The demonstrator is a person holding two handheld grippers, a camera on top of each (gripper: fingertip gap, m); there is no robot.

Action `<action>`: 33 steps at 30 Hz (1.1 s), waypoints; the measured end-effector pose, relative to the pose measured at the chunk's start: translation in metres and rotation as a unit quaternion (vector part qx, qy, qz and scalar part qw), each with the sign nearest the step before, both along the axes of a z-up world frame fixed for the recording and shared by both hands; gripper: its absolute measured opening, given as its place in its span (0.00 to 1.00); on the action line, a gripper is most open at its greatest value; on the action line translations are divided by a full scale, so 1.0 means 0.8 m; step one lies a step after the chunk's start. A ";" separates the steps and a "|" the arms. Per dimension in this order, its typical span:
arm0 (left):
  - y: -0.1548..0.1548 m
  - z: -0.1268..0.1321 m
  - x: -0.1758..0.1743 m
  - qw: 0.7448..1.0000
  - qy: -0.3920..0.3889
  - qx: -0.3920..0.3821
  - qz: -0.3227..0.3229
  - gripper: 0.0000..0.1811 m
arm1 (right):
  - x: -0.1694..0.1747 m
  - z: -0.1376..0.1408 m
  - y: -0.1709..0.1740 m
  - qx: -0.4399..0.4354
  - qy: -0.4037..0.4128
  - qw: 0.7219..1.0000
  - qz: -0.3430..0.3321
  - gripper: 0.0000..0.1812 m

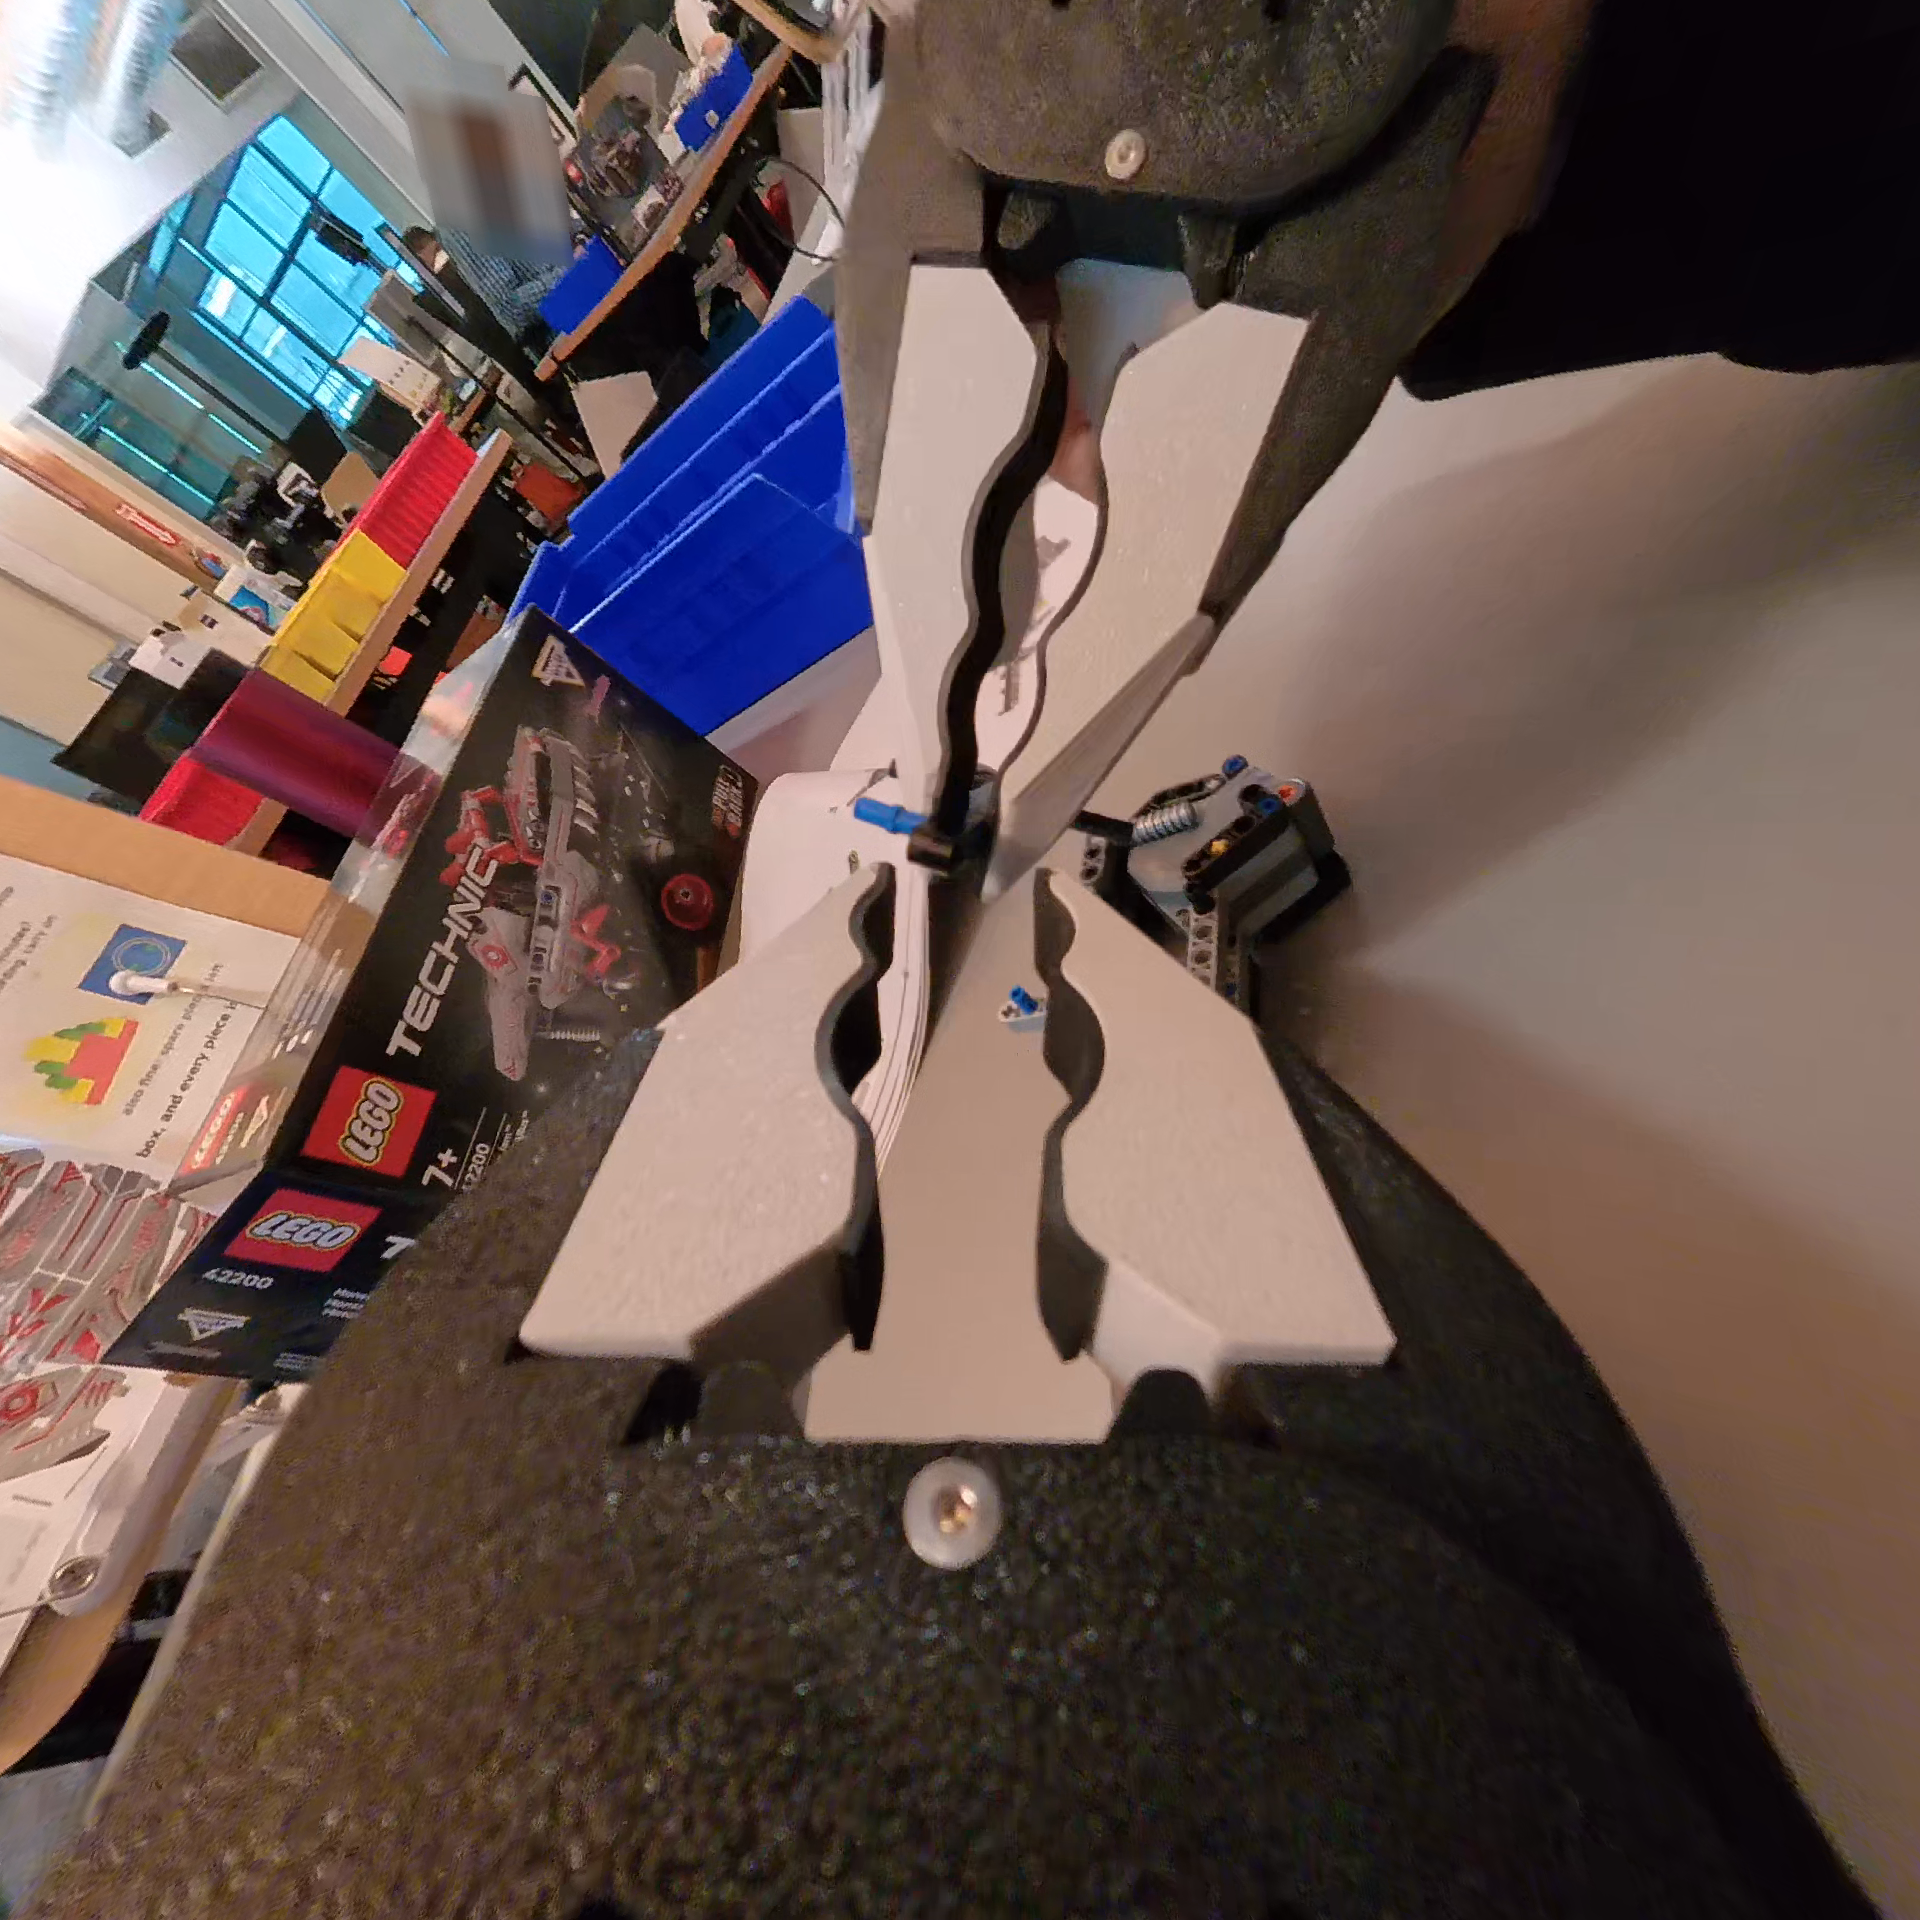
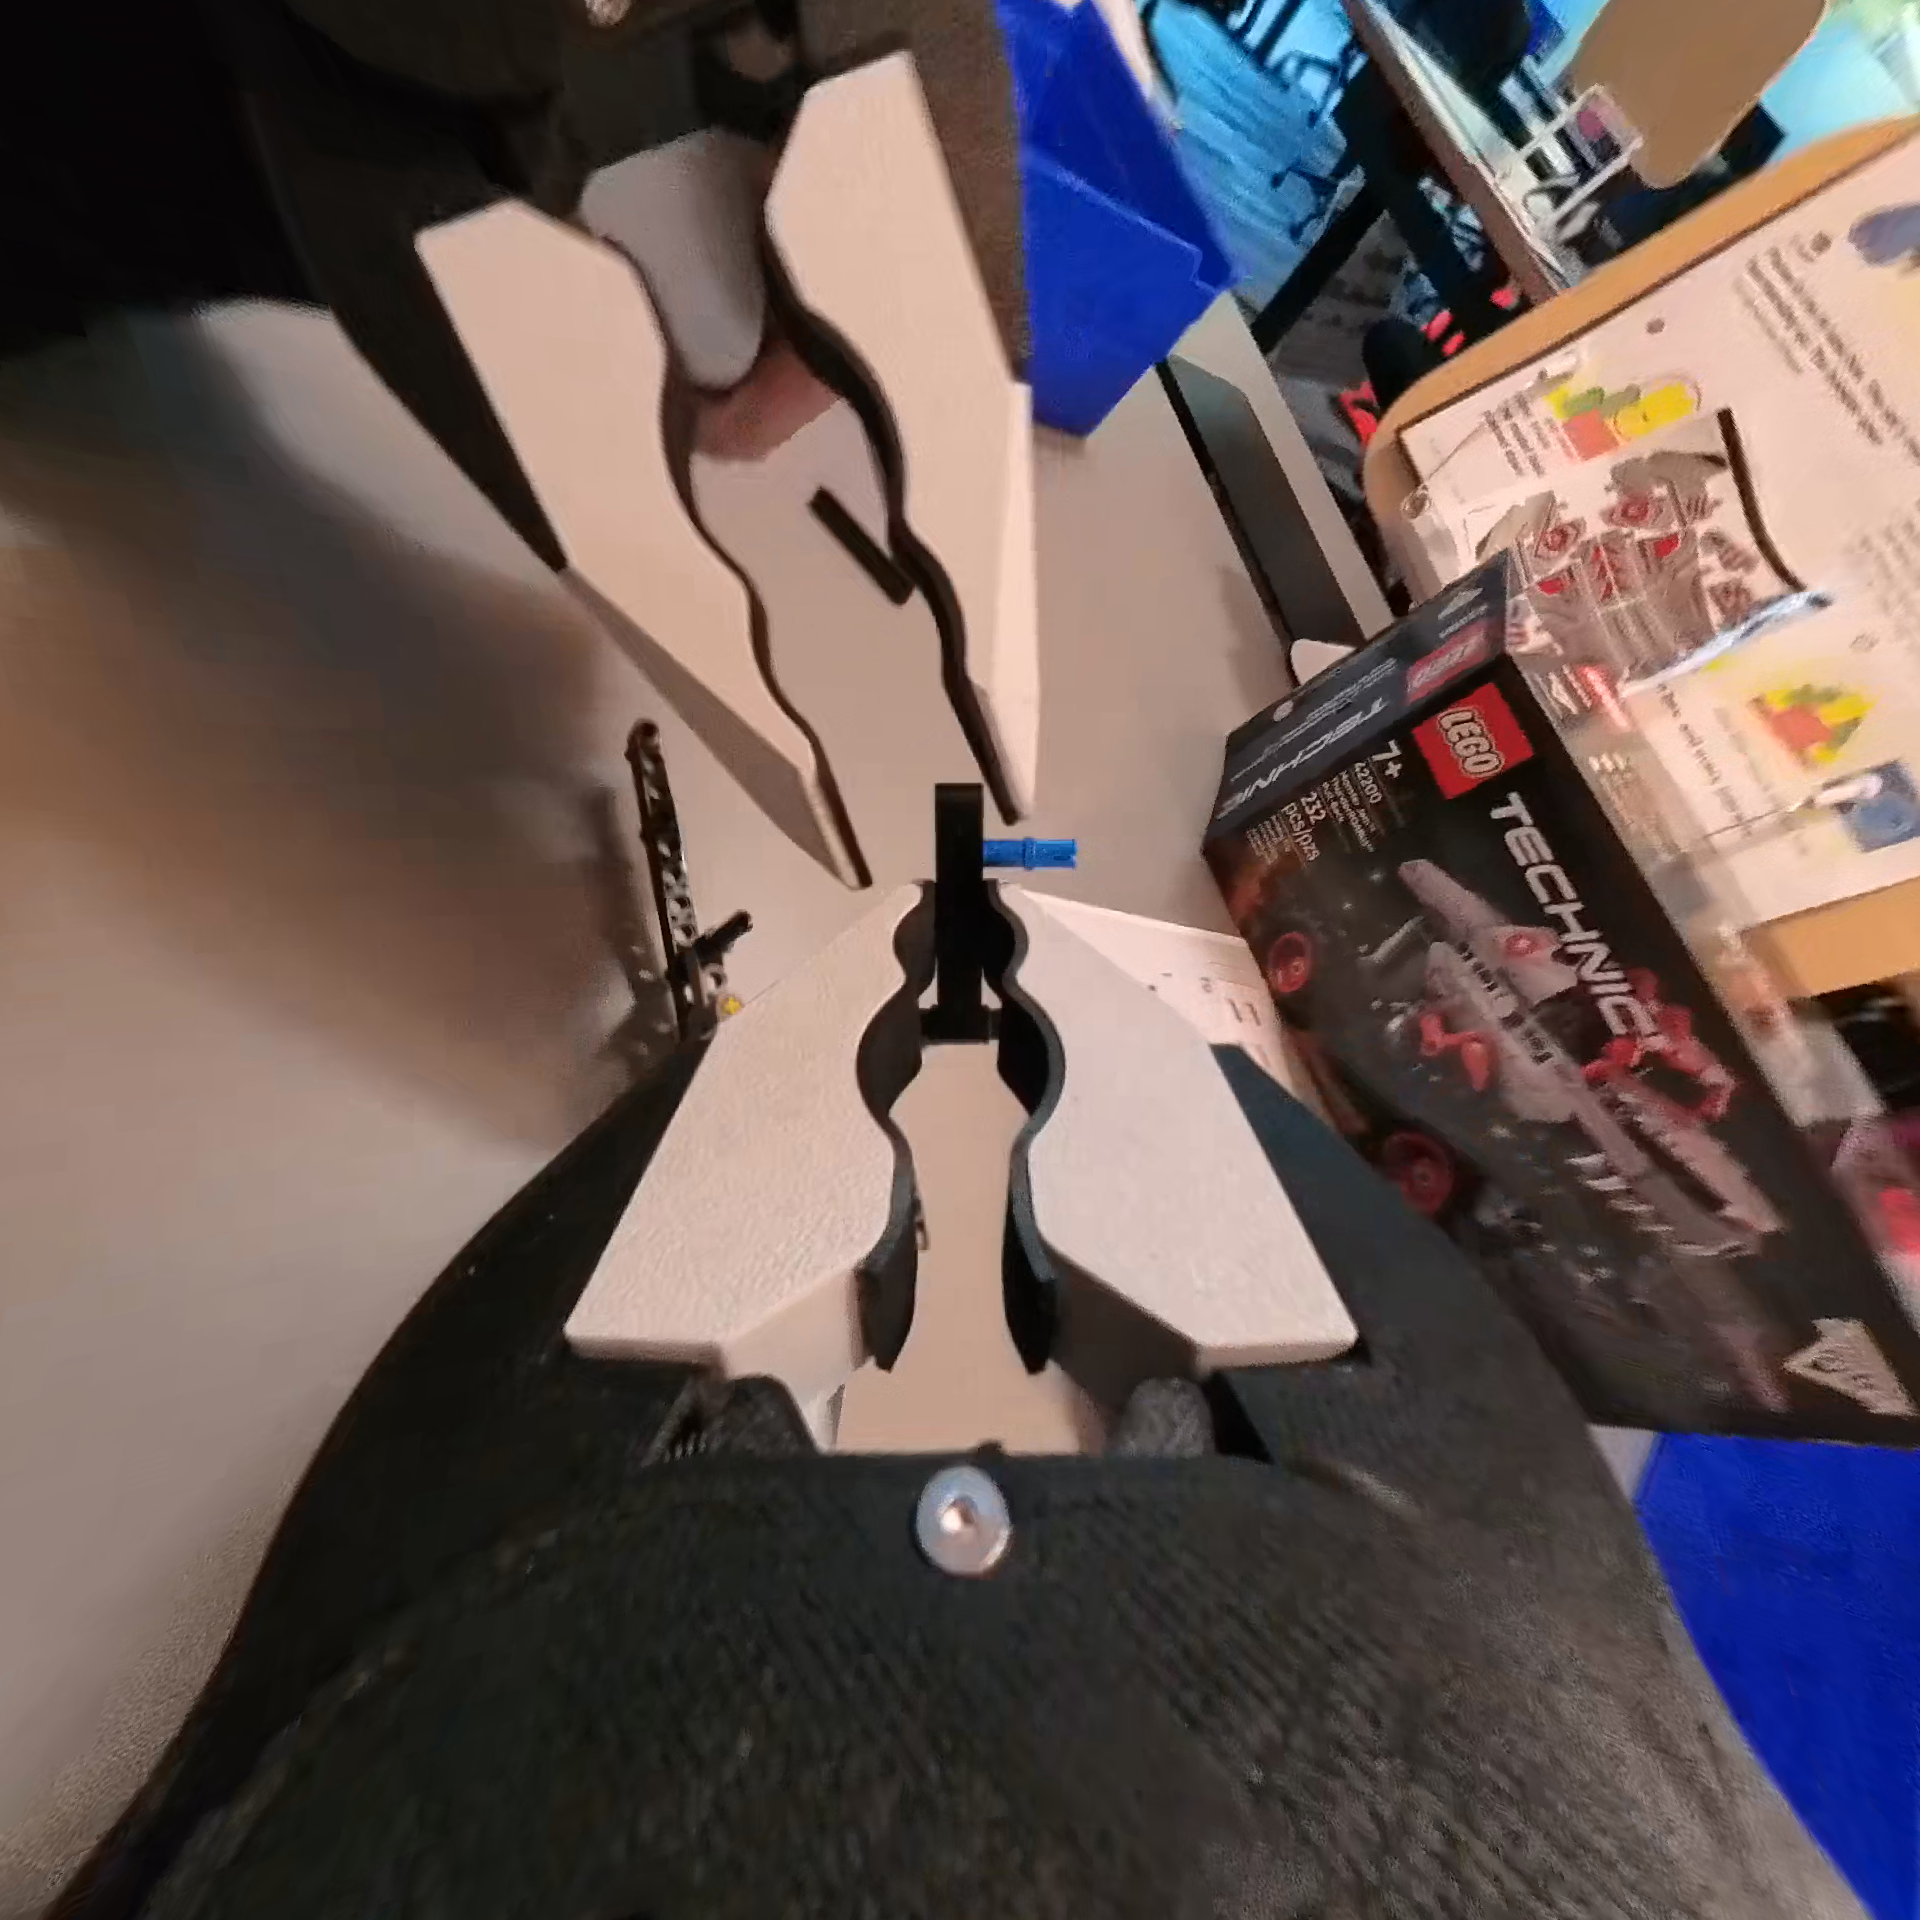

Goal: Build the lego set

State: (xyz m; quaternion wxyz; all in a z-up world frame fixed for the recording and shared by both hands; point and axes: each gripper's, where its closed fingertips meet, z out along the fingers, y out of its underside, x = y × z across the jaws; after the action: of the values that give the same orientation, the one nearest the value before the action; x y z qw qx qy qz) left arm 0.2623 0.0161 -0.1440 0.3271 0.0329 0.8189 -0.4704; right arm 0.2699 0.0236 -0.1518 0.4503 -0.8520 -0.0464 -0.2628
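Black beam (image 2: 958, 914) with blue pin (image 2: 1029, 853) projecting sideways: pinched between right gripper (image 2: 961, 904) fingers, held above tabletop (image 2: 260, 1039). Left gripper (image 1: 961, 894) opposite, tips just beside the beam, fingers spread, holding nothing. Partly built chassis (image 1: 1216, 873) resting on tabletop behind the grippers. Set box (image 2: 1538, 1018) standing nearby on tabletop. Blue bins (image 1: 727, 582) beyond the box.

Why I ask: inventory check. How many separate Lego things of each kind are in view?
Lego box: 1
Part-built model: 1
Black beam, in the right claw: 1
Blue pin in that beam: 1
Small grey-and-blue loose piece: 1
Black rod: 1
Total: 6
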 end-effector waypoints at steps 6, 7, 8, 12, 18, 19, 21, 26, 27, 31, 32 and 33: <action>0.007 0.044 -0.004 0.993 0.023 -0.116 -0.019 0.12 | -0.003 0.034 0.005 0.155 0.131 0.979 0.010 0.03; 0.010 0.050 -0.005 0.991 0.023 -0.128 -0.022 0.11 | -0.005 0.037 0.006 0.171 0.149 0.974 0.014 0.03; 0.013 0.054 -0.004 0.990 0.021 -0.135 -0.020 0.11 | -0.006 0.039 0.008 0.187 0.168 0.968 0.020 0.03; 0.020 0.053 -0.019 0.990 0.043 -0.121 -0.062 0.16 | -0.023 0.044 0.018 0.229 0.253 0.938 0.064 0.03; 0.031 0.042 -0.031 0.995 -0.010 -0.052 -0.086 0.19 | -0.026 0.040 0.027 0.249 0.331 0.908 0.071 0.03; 0.032 0.040 -0.031 0.995 -0.015 -0.046 -0.086 0.19 | -0.029 0.041 0.029 0.246 0.322 0.911 0.077 0.03; 0.033 0.041 -0.031 0.995 -0.002 -0.055 -0.085 0.18 | -0.032 0.037 0.030 0.224 0.298 0.925 0.077 0.03; 0.039 0.044 -0.027 0.994 0.023 -0.073 -0.079 0.18 | -0.032 0.040 0.033 0.222 0.289 0.929 0.060 0.03; 0.039 0.043 -0.029 0.994 0.017 -0.068 -0.083 0.18 | -0.033 0.043 0.035 0.232 0.307 0.921 0.059 0.03; 0.037 0.042 -0.029 0.993 0.014 -0.073 -0.090 0.19 | -0.031 0.054 0.038 0.257 0.301 0.918 0.037 0.03; 0.038 0.045 -0.030 0.992 0.017 -0.086 -0.096 0.18 | -0.032 0.059 0.038 0.270 0.279 0.921 0.026 0.03; 0.040 0.048 -0.030 0.989 0.025 -0.103 -0.100 0.18 | -0.032 0.063 0.039 0.281 0.256 0.925 0.011 0.03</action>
State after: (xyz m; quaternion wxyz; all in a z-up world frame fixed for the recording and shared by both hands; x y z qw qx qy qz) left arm 0.2386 0.0479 -0.1055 0.2598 0.0688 0.7666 -0.5831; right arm 0.2440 0.0545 -0.1015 0.6705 -0.7285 0.1364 -0.0328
